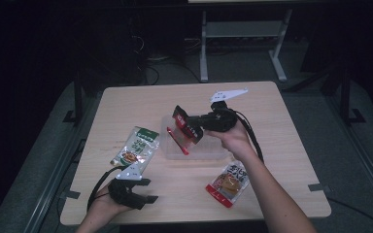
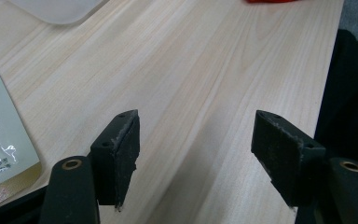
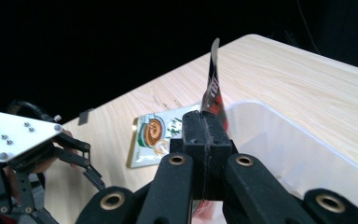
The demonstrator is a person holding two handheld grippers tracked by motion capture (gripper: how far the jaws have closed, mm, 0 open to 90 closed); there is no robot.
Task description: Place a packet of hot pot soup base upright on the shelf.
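My right gripper [image 1: 190,127] is shut on a thin red and black packet [image 1: 182,124] and holds it upright over a clear plastic container [image 1: 212,151] at the table's middle. In the right gripper view the two pads meet on the packet's [image 3: 213,88] lower edge, with the container's rim [image 3: 279,123] just to the right. My left gripper [image 1: 151,191] rests near the front left edge of the table, open. Its jaws [image 2: 196,140] stand wide apart over bare wood with nothing between them.
A green and white food pouch [image 1: 136,145] lies flat left of the container, just beyond my left gripper. An orange and red pouch [image 1: 229,182] lies at the front, right of centre, under my right forearm. A dark floor and a table frame lie beyond.
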